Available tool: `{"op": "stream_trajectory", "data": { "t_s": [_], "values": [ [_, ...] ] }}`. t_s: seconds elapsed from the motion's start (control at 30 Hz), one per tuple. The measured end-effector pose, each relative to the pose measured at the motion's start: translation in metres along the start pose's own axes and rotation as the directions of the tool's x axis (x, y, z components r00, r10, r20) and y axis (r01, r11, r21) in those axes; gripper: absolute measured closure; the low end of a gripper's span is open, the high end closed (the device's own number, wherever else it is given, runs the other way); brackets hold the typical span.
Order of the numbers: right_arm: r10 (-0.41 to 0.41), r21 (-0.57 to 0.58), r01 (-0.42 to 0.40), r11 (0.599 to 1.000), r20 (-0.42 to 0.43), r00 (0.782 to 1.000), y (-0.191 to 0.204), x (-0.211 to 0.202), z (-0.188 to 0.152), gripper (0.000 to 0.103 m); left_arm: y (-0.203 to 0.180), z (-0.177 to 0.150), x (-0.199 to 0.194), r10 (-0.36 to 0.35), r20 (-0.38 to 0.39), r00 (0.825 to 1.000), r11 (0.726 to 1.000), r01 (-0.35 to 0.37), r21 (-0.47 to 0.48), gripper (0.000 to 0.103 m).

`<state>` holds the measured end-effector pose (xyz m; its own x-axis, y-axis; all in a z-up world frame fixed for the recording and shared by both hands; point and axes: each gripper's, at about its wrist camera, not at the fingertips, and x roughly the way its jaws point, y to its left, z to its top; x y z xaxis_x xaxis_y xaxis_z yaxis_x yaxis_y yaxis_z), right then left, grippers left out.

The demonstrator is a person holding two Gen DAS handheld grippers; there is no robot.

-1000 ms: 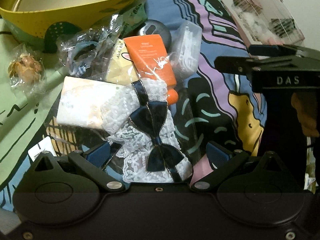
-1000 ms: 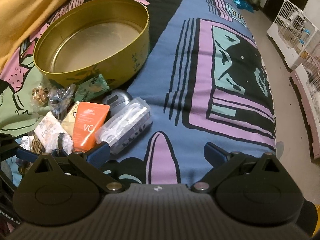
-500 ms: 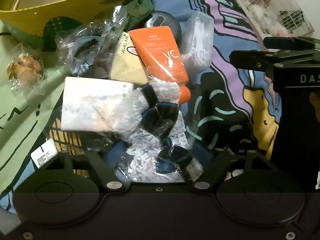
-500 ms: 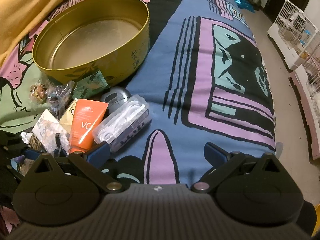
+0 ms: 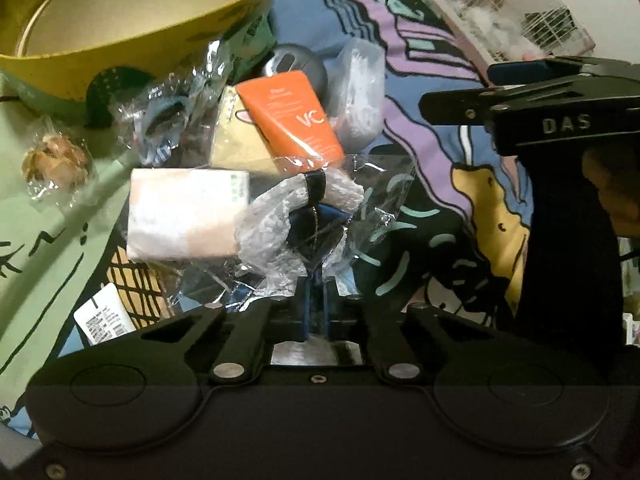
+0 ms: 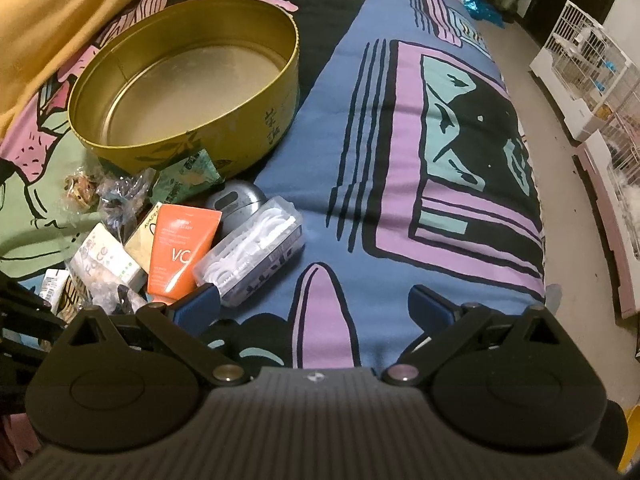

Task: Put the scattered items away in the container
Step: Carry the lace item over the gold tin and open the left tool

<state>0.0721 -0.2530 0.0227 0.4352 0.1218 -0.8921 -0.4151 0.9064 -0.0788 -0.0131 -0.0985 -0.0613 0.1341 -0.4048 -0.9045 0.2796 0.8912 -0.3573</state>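
Observation:
My left gripper (image 5: 316,300) is shut on a clear packet holding white lace with dark blue bows (image 5: 304,220), crumpled up just above the bedspread. Behind it lie a pale soap-like box (image 5: 184,216), an orange tube (image 5: 296,120) marked VC, a clear box of floss picks (image 5: 360,92) and a grey round case (image 5: 296,64). The round gold tin (image 5: 132,12) stands empty at top left. In the right wrist view the same tin (image 6: 188,92) sits far left, the orange tube (image 6: 180,248) and floss box (image 6: 252,240) near it. My right gripper (image 6: 316,308) stands open over the bare bedspread.
A wrapped snack (image 5: 56,160), a bagged hair tie (image 5: 164,120), a green sachet (image 6: 188,176) and a white barcoded tag (image 5: 104,316) lie near the tin. The patterned bedspread (image 6: 400,128) ends at the right, with floor and white wire cages (image 6: 584,68) beyond. An orange blanket (image 6: 44,12) lies far left.
The left jaws have closed from wide open onto the lace-and-bow packet, which has bunched up and lifted a little. The right gripper has stayed still.

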Motion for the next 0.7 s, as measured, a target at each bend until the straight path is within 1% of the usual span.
{"op": "stream_trajectory", "data": {
  "t_s": [0.1, 0.33, 0.53, 0.7],
  "values": [
    [-0.004, 0.006, 0.004, 1.000, 0.006, 1.000, -0.001, -0.003, 0.001, 0.000, -0.002, -0.001, -0.009, 0.014, 0.023, 1.000, 1.000, -0.015, 0.021, 0.100],
    [-0.003, 0.020, 0.003, 1.000, 0.009, 1.000, -0.003, -0.006, 0.003, 0.000, 0.001, 0.001, -0.031, 0.028, 0.080, 0.996, 0.999, -0.029, 0.013, 0.102],
    [-0.004, 0.059, 0.003, 0.998, 0.019, 1.000, -0.009, -0.007, 0.002, 0.000, 0.009, 0.005, -0.057, 0.043, 0.160, 0.986, 0.999, -0.041, -0.017, 0.102],
    [0.007, 0.081, -0.009, 0.997, 0.030, 1.000, -0.012, -0.007, 0.001, 0.000, 0.016, 0.010, -0.077, 0.060, 0.225, 0.972, 0.997, -0.049, -0.053, 0.102]
  ]
}}
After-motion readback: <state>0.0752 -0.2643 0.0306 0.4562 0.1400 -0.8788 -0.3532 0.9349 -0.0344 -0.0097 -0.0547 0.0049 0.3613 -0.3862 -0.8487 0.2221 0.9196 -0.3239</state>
